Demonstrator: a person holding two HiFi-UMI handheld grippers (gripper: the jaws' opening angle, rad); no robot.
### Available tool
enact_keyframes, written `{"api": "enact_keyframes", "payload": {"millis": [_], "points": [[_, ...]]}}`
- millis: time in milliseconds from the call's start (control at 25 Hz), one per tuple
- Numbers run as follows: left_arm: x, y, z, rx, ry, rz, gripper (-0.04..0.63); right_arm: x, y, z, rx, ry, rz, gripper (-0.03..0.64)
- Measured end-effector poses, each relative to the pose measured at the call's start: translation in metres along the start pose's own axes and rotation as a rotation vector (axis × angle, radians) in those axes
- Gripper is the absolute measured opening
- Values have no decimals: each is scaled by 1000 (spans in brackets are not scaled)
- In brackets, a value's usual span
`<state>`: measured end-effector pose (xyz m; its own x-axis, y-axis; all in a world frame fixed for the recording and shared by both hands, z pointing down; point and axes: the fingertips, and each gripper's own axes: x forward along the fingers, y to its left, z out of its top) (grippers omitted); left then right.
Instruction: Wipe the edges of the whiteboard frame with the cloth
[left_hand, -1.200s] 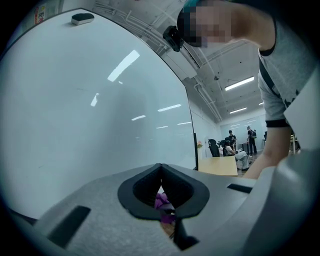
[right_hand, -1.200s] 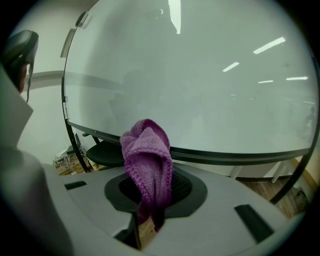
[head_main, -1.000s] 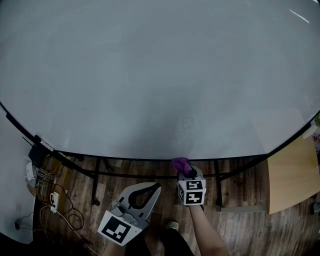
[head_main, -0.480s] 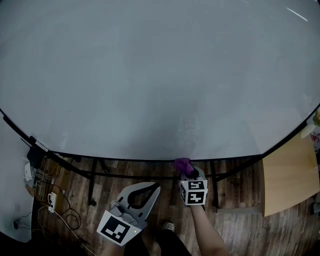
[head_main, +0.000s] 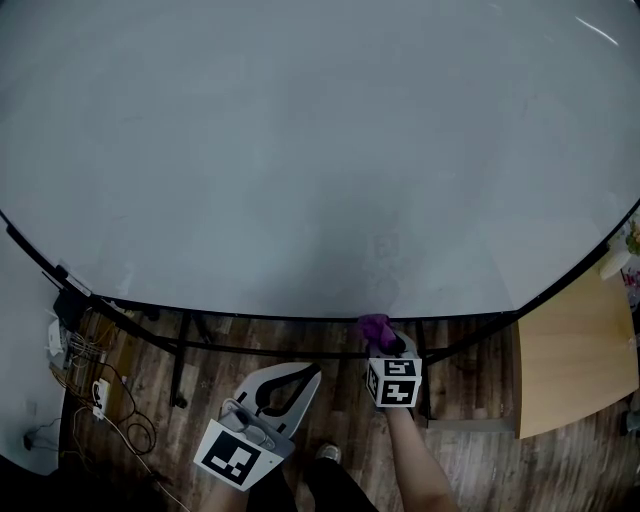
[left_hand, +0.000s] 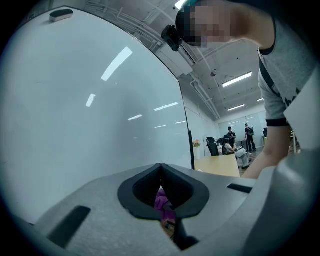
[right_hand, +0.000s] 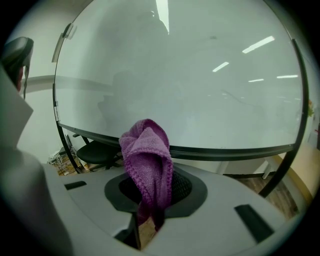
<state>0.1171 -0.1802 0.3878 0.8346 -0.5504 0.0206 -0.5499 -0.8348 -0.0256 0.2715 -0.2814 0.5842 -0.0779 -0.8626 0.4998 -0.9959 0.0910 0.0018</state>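
We hold the right gripper (head_main: 384, 343) up to the lower edge of the whiteboard frame (head_main: 250, 316), its jaws pinching a purple cloth (head_main: 373, 326). In the right gripper view the cloth stands bunched above the jaws and a fold hangs down between them. In the head view the top of the cloth meets the black lower edge of the frame, somewhat right of its middle; we cannot tell whether it presses on it. Our bare forearm (head_main: 420, 470) runs from this gripper toward the near edge of that view.

The left gripper (head_main: 304, 377) sits nearer and to the left, well below the frame and over the wooden floor (head_main: 330, 425). Its jaws are pressed together at the tips with nothing between them; the purple seen through the slit behind the tips in the left gripper view is the cloth held by the other gripper.

The pale whiteboard (head_main: 300, 150) fills the far part of the head view. A tan table (head_main: 570, 350) stands at the right, and cables (head_main: 95, 375) lie on the floor at the left
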Motion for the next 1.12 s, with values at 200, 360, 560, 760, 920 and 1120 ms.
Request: {"api": "enact_keyframes", "payload": {"millis": [200,360,560,760,920,1120], "points": [[7,-13,2,8,1,-5,17,-4,-10,-1,-15,5,3,78],[8,-15,2,2,7,-6,17,-3,-9,-2,-9,4,1,78],[6,-13,3,-6,10,-15,17,-3,-10,-1,7,8,-10,78],[3,-5,6,-13,-1,-49,17,-3,-8,-2,30,21,-31,78],[0,2,10,-21,-12,-91,17,-3,-8,-2,40,37,-55,78],[-6,11,10,-23,-29,-135,17,-5,-9,-3,67,44,-97,78]]}}
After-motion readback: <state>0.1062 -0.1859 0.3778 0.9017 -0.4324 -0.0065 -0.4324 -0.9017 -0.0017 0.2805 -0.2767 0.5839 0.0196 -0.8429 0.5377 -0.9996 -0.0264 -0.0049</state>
